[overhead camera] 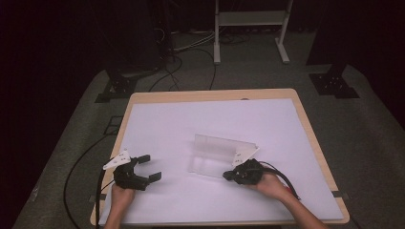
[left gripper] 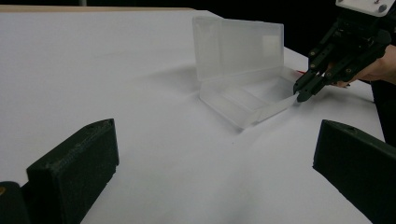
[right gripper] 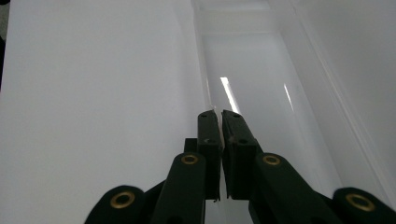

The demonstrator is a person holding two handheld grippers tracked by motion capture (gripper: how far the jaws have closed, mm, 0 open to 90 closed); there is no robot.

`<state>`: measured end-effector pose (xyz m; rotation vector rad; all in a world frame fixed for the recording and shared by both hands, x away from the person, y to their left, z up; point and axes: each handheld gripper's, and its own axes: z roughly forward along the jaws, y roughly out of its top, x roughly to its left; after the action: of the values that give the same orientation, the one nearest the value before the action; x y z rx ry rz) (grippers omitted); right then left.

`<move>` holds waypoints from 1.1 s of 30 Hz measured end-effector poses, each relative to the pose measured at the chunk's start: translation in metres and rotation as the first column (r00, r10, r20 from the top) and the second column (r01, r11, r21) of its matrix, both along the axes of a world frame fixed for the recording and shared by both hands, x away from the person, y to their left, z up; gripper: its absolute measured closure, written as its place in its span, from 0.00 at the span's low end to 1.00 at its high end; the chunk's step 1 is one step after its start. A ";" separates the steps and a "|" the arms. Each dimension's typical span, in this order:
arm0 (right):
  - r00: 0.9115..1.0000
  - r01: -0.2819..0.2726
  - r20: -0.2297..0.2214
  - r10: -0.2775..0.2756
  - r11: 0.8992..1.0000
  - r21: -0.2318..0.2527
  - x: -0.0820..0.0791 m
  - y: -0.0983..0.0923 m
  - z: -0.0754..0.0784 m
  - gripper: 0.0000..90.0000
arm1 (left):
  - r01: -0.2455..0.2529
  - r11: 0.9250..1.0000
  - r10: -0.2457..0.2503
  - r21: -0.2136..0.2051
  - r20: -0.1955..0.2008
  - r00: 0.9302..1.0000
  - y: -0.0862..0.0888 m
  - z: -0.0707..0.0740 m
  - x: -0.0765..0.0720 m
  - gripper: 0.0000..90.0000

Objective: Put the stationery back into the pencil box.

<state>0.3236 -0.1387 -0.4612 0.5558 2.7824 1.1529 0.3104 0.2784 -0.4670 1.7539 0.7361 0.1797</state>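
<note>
Clear plastic box sits near the middle of the white sheet covering the table, lid raised upright along the far side, tray lying flat toward the person. Tray looks divided into compartments in the left gripper view; no contents can be made out in any of them, though the plastic is translucent and small items could be missed.

Right gripper sits at the near right end of the tray. Its jaws are pressed together on the thin end wall of the tray, one jaw inside and one outside, as the right gripper view shows. The left gripper view shows the same pinch at the tray's end.

Left gripper rests well apart from the box, to its left, jaws spread wide with nothing between them.

Risks, as judged:
- Wall is thin and smooth; the pinch could slip off if the hand pulls or lifts quickly.
- Box is light and held at one end only; a pull would likely swing or drag it across the sheet rather than move it squarely.
- Upright lid could fall shut, or flop backward, if the tray is jerked.
- Squeezing harder could flex or crack the wall.
</note>
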 end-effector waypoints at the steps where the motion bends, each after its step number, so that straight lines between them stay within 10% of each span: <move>1: 1.000 0.002 -0.006 -0.002 1.000 0.000 0.000 0.000 0.000 0.95 | 0.000 1.000 0.000 0.000 0.000 1.000 0.000 0.000 0.000 0.00; 14: 0.999 -0.002 -0.038 0.002 1.000 0.003 -0.001 -0.001 0.000 0.81 | -0.002 1.000 0.002 -0.002 -0.001 1.000 0.000 0.000 0.000 0.00; 33: 0.996 0.079 0.036 -0.082 0.994 0.080 -0.013 -0.038 0.031 0.62 | -0.003 1.000 0.003 -0.003 -0.002 1.000 0.000 0.000 0.000 0.00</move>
<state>0.3106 -0.1768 -0.4302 0.6393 2.6656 1.2466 0.3106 0.2782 -0.4673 1.7505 0.7400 0.1787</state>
